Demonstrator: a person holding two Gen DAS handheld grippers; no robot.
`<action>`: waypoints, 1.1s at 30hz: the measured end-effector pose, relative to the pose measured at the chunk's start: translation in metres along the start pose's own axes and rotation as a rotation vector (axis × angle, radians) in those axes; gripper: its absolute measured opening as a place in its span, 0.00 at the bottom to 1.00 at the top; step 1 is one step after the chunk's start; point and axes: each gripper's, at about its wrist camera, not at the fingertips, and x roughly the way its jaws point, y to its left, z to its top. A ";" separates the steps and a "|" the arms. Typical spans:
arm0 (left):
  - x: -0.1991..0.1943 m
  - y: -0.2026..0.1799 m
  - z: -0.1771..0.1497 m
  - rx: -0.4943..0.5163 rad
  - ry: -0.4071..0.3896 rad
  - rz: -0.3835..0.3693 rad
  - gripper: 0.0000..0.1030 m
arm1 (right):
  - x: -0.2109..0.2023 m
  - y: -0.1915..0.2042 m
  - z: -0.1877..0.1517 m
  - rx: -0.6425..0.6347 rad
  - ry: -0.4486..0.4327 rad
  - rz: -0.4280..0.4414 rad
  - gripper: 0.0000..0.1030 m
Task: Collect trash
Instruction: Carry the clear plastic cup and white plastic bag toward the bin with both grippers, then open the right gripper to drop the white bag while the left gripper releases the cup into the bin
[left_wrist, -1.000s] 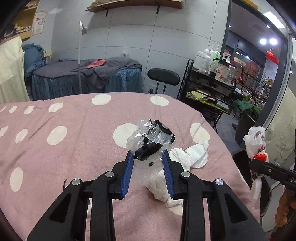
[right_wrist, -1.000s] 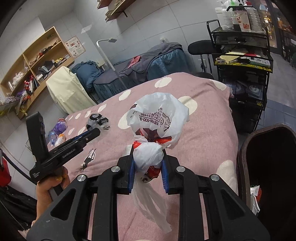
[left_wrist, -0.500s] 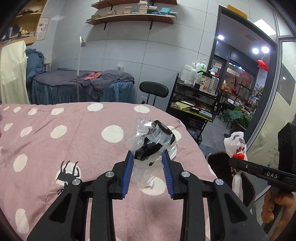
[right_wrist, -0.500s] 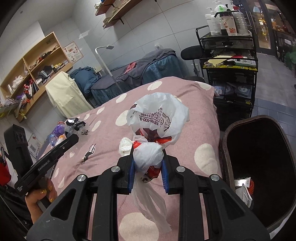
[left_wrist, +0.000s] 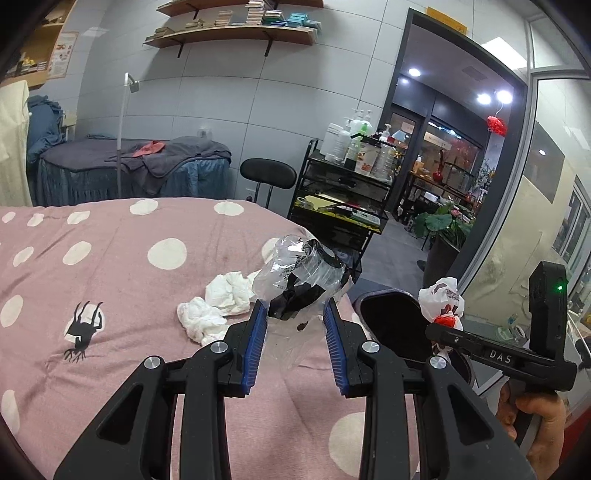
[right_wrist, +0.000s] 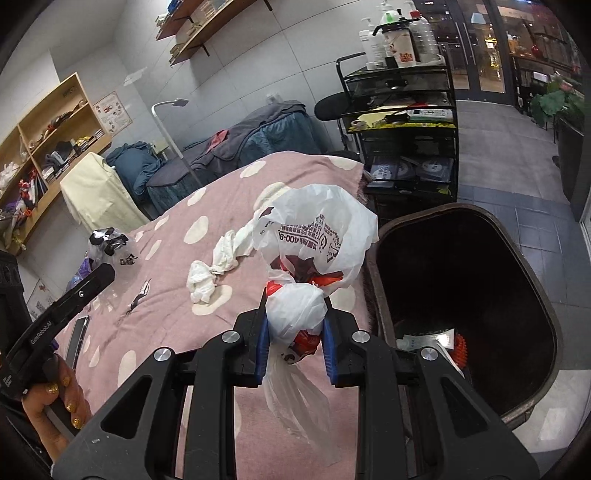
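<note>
My left gripper (left_wrist: 295, 314) is shut on a crumpled clear plastic bag with a black piece inside (left_wrist: 301, 273), held above the pink dotted bed near its right edge. It also shows in the right wrist view (right_wrist: 107, 240). My right gripper (right_wrist: 295, 310) is shut on a knotted white plastic bag with red print (right_wrist: 317, 236), held at the bed's edge beside the dark trash bin (right_wrist: 517, 236). The bag (left_wrist: 441, 299) and the bin (left_wrist: 391, 325) also show in the left wrist view. Crumpled white tissues (left_wrist: 218, 302) (right_wrist: 218, 262) lie on the bed.
The bin holds some trash at its bottom (right_wrist: 443, 339). A black shelf cart with bottles (right_wrist: 402, 110) and a black stool (left_wrist: 267, 173) stand beyond the bed. A phone (right_wrist: 75, 341) lies on the bed's left side. A second bed (left_wrist: 125, 166) stands by the wall.
Both grippers have moved right toward the bin with their bags still held. The bin now fills more of the right wrist view. The tissues now lie left of my left gripper.
</note>
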 end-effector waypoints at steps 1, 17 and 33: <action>0.002 -0.003 -0.001 0.001 0.003 -0.006 0.30 | -0.002 -0.006 -0.001 0.007 -0.002 -0.017 0.24; 0.023 -0.049 -0.011 0.038 0.042 -0.086 0.30 | 0.006 -0.097 -0.025 0.077 0.032 -0.264 0.24; 0.039 -0.072 -0.021 0.058 0.092 -0.135 0.30 | 0.016 -0.119 -0.047 0.153 0.047 -0.294 0.67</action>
